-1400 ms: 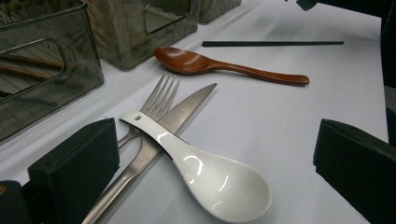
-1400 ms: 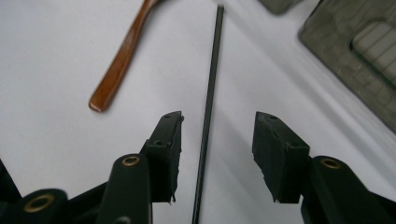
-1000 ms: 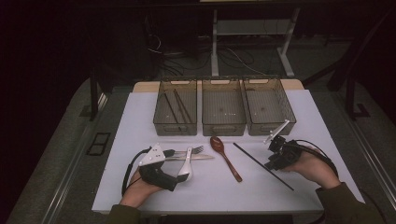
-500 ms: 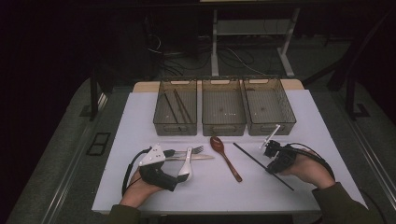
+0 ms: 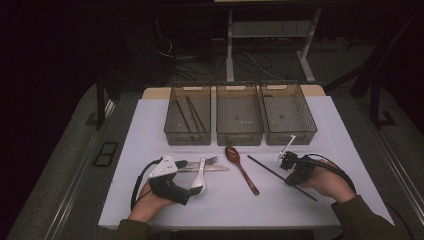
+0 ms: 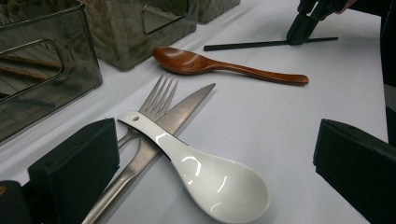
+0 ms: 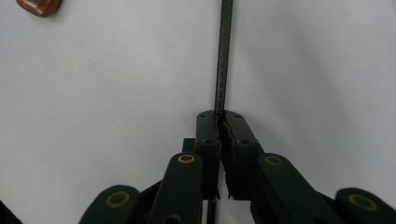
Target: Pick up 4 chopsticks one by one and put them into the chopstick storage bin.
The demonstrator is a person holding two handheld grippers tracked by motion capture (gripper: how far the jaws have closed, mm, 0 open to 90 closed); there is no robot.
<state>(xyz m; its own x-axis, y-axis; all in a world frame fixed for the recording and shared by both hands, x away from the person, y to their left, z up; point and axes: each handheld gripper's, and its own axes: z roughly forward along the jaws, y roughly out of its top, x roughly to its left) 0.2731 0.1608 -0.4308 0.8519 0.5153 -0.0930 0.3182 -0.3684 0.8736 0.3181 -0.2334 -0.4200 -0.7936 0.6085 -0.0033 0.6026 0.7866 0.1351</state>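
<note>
Right gripper view: right gripper (image 7: 219, 119) has just closed its jaws on the black chopstick (image 7: 223, 56).
Chopstick lies flat on the table (image 5: 350, 165), pinched mid-length, likely for lifting toward the trays (image 5: 239, 136); left gripper (image 6: 210, 154) waits wide open over the white spoon (image 6: 201, 172).

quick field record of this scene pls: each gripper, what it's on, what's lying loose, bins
right hand-held gripper: jaws have just been closing, now shut on the black chopstick, which lies on the table
left hand-held gripper: open, jaws either side of the white spoon
under white spoon: fork and knife
loose: wooden spoon
left bin: thin dark sticks inside
middle bin, right bin: contents unclear
</note>
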